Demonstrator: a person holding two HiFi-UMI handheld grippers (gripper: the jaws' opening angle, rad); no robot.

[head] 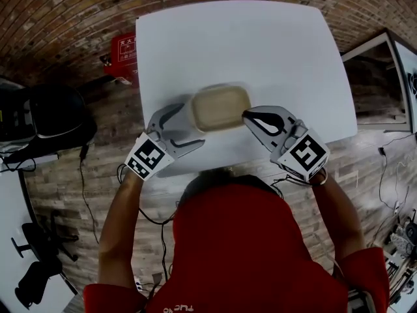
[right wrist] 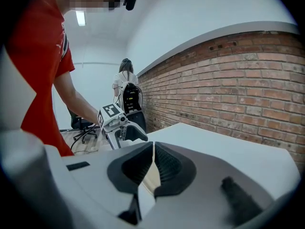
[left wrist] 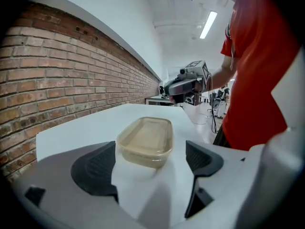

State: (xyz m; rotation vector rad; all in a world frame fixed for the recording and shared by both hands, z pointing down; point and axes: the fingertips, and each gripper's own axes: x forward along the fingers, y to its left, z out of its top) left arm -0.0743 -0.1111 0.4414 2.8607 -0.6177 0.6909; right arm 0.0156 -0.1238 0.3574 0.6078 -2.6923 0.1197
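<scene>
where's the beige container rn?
Head view: container sits at the near edge of the table, between the open left gripper at its left end and the right gripper shut on its right rim.

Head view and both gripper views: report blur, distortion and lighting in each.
Head view: fisheye bows the table edges; the container looks slightly smeared. Left gripper view: container sharp, ceiling strip light glares, corners vignetted. Right gripper view: jaws sharp, brick wall curved.
</scene>
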